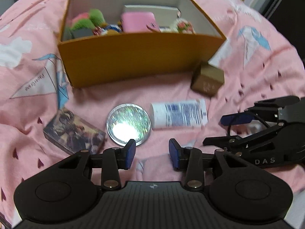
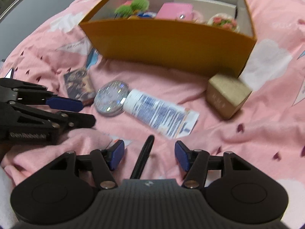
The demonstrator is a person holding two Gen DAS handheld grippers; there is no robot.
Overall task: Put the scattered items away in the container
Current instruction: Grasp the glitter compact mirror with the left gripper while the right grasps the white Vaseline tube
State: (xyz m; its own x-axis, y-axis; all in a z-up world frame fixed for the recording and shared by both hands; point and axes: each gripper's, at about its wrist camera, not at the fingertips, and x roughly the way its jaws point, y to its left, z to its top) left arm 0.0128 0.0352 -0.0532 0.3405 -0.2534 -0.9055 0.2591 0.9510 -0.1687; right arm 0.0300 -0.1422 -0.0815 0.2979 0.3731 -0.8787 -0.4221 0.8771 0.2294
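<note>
still loose: tube [image 2: 160, 112], mirror [image 1: 128, 124], perhaps a pen [image 2: 144, 156].

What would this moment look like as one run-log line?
left gripper: open, empty | right gripper: open, black pen between jaws, ungripped | round mirror, white tube, gold box: outside orange box

Matt cardboard box [image 1: 133, 57], soft cotton bedsheet [image 1: 247, 57], glossy mirrored disc [image 1: 128, 124].
</note>
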